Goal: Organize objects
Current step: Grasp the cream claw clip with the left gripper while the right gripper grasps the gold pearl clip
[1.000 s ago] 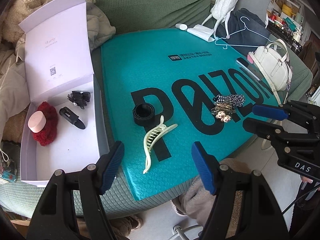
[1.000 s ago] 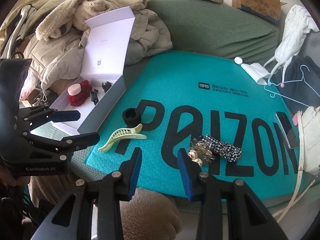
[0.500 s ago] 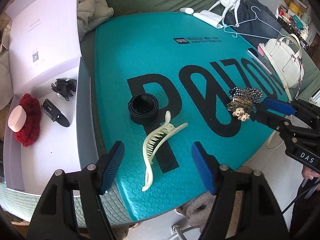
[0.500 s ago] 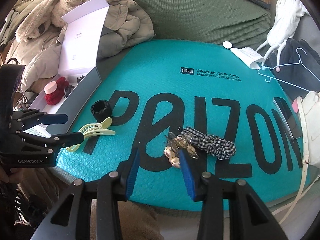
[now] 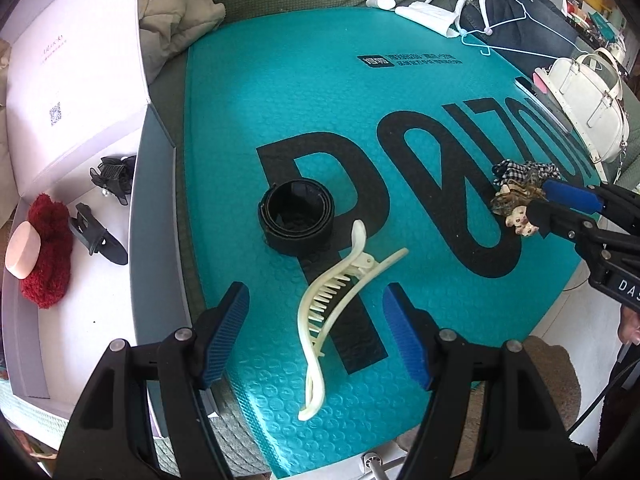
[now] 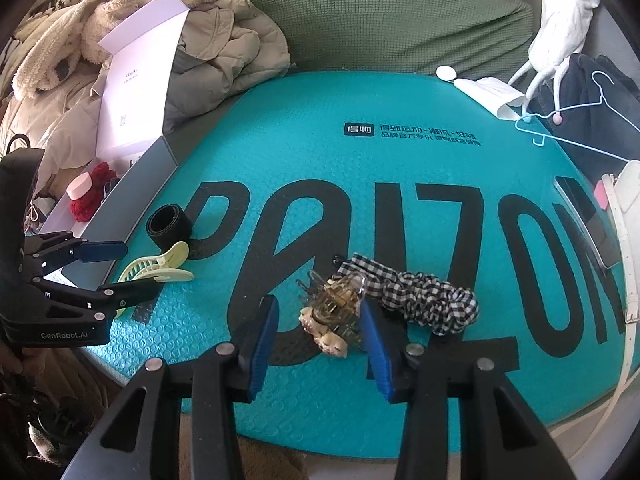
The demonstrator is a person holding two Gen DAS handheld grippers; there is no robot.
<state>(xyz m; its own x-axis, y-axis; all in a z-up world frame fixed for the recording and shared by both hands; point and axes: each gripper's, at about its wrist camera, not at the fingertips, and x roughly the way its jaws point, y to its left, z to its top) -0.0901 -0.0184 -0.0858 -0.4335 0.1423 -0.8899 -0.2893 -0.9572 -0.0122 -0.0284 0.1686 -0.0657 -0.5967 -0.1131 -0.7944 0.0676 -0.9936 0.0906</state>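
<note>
The left tongs (image 5: 316, 332) stand wide around the cream clip (image 5: 340, 300), not touching. The right tongs (image 6: 318, 336), just opening, flank the clear clip (image 6: 336, 308); its base is hidden.

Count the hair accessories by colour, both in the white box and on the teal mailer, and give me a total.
Black: 3, bow clip, flat clip, rolled band
Red: 1, scrunchie
Cream: 1, long claw clip
Amber clear: 1, claw clip
Checked: 1, scrunchie
Total: 7
</note>
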